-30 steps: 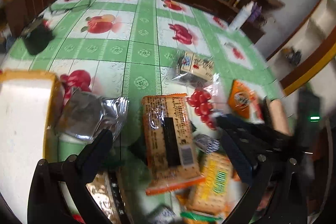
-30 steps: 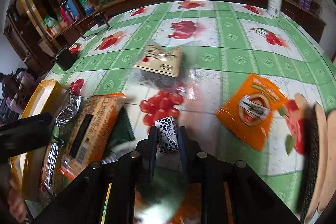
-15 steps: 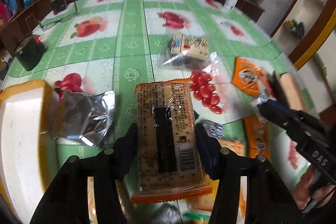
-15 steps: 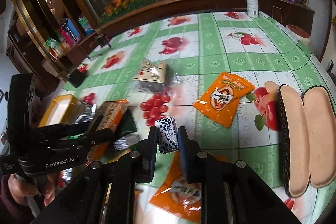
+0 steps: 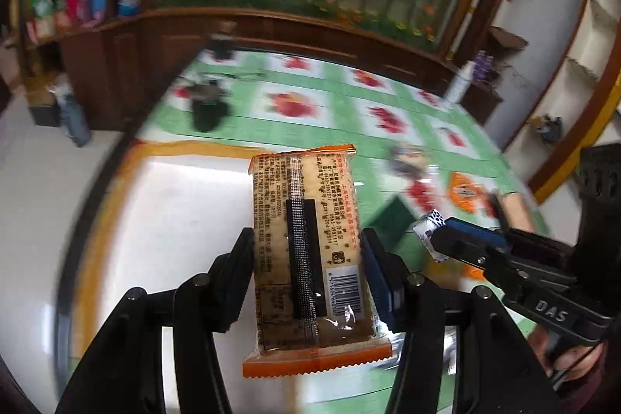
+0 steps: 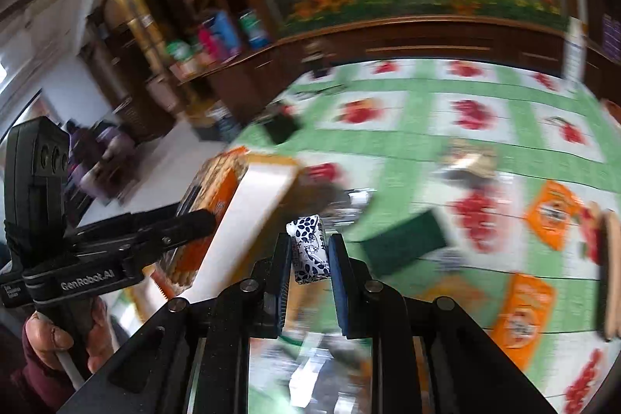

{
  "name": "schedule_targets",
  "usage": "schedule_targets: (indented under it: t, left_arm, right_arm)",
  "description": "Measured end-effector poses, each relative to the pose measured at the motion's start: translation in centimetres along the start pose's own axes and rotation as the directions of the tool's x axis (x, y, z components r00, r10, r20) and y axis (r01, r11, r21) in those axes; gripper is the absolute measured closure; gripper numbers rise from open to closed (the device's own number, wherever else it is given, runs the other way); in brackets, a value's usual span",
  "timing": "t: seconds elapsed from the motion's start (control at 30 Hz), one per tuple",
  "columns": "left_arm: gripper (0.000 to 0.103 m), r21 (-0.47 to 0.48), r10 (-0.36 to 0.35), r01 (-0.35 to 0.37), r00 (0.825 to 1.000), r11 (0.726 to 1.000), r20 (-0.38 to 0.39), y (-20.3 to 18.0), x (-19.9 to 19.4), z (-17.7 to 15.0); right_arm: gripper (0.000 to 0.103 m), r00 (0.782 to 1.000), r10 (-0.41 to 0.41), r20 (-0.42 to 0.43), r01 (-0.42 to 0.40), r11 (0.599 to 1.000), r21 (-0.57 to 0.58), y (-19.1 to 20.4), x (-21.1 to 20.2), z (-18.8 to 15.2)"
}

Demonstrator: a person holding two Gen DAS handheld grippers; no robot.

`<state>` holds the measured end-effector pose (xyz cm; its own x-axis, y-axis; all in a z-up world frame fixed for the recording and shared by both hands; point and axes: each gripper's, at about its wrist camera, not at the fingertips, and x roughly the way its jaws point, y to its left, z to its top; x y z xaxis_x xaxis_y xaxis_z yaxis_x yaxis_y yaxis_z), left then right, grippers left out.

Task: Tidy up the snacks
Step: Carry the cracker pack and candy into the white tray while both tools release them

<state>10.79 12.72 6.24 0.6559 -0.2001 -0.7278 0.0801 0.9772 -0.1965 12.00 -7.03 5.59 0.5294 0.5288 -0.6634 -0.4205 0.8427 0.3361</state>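
Note:
My left gripper (image 5: 308,245) is shut on a long orange-edged cracker packet (image 5: 306,220), held up over the white inside of the yellow-rimmed tray (image 5: 163,220). In the right wrist view the same packet (image 6: 209,189) shows edge-on at the left, above the tray (image 6: 256,196). My right gripper (image 6: 309,247) is shut on a small white candy with a dark blue leaf print (image 6: 308,247), lifted above the table. That candy (image 5: 429,229) and the right gripper (image 5: 434,233) also appear at the right of the left wrist view.
On the green fruit-print tablecloth (image 6: 427,111) lie orange sachets (image 6: 551,212) (image 6: 522,313), a dark green packet (image 6: 403,243) and a clear-wrapped snack (image 6: 469,158). A black box (image 5: 207,109) and a white bottle (image 5: 460,84) stand near the far edge. A person's hand (image 6: 50,340) grips the left handle.
The left gripper closed on the cracker packet, then lifted it leftward over the tray. The right gripper, still holding the candy, rose and swung left too.

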Motion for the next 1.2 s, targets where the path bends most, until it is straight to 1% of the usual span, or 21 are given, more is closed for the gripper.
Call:
schedule_targets:
  t: [0.07,0.1,0.17,0.27,0.37,0.5,0.57,0.63,0.7,0.77,0.8,0.9,1.03,1.2]
  left_arm:
    - [0.050,0.002,0.056,-0.056,0.998,0.998,0.006,1.9,-0.4,-0.8]
    - [0.050,-0.003,0.095,-0.095,0.995,0.995,0.005,3.2,-0.4,-1.3]
    - [0.050,-0.024,0.127,-0.127,0.992,0.992,-0.009,5.4,0.2,-1.9]
    - [0.050,-0.071,0.141,-0.144,0.989,0.987,-0.047,8.3,1.5,-2.3]
    - [0.050,-0.118,0.143,-0.152,0.987,0.981,-0.080,10.7,2.9,-2.5]
    - [0.050,-0.176,0.147,-0.165,0.982,0.970,-0.115,13.0,4.5,-2.4]
    - [0.050,-0.202,0.121,-0.143,0.986,0.969,-0.113,13.5,4.4,-2.4]
    - [0.049,-0.216,0.128,-0.146,0.987,0.966,-0.097,13.9,3.7,-2.1]
    - [0.044,-0.217,0.132,-0.147,0.988,0.965,-0.081,14.0,2.6,-1.7]
    - [0.032,-0.222,0.125,-0.134,0.991,0.966,-0.054,14.1,1.5,-1.5]
    - [0.030,-0.226,0.122,-0.125,0.992,0.966,-0.026,14.0,0.5,-1.5]
    - [0.029,-0.230,0.122,-0.117,0.992,0.966,0.007,13.9,-1.2,-1.4]
    - [0.029,-0.237,0.110,-0.097,0.993,0.967,0.043,13.0,-3.1,-1.5]
    - [0.026,-0.203,0.082,-0.062,0.993,0.977,0.088,9.7,-5.1,-2.1]
  right_arm:
    - [0.082,0.999,0.031,-0.024,-0.032,0.999,-0.028,2.5,1.5,-0.1]
    - [0.082,0.998,0.047,-0.040,-0.048,0.998,-0.045,4.1,2.6,-0.2]
    - [0.082,0.995,0.067,-0.072,-0.072,0.995,-0.070,6.4,4.6,-0.5]
    - [0.082,0.990,0.082,-0.119,-0.093,0.991,-0.096,9.0,7.5,-0.7]
    - [0.081,0.983,0.086,-0.165,-0.103,0.989,-0.103,10.7,10.8,-0.7]
    - [0.081,0.975,0.065,-0.213,-0.090,0.990,-0.110,11.7,14.0,-1.1]
    - [0.081,0.973,0.050,-0.225,-0.078,0.990,-0.116,11.9,15.0,-1.3]
    - [0.081,0.973,0.040,-0.226,-0.071,0.989,-0.132,11.8,15.6,-1.2]
    - [0.081,0.975,0.026,-0.219,-0.059,0.987,-0.147,11.8,16.0,-1.1]
    - [0.081,0.977,0.019,-0.212,-0.046,0.991,-0.123,11.4,16.4,-0.8]
    - [0.081,0.977,0.023,-0.214,-0.046,0.994,-0.101,11.0,16.5,-0.7]
    - [0.081,0.980,0.042,-0.195,-0.054,0.997,-0.058,10.6,15.5,-0.2]
    - [0.081,0.990,0.033,-0.137,-0.043,0.997,-0.068,10.3,12.4,-0.1]
    - [0.081,0.996,0.007,-0.092,-0.012,0.998,-0.057,8.6,8.4,-1.1]
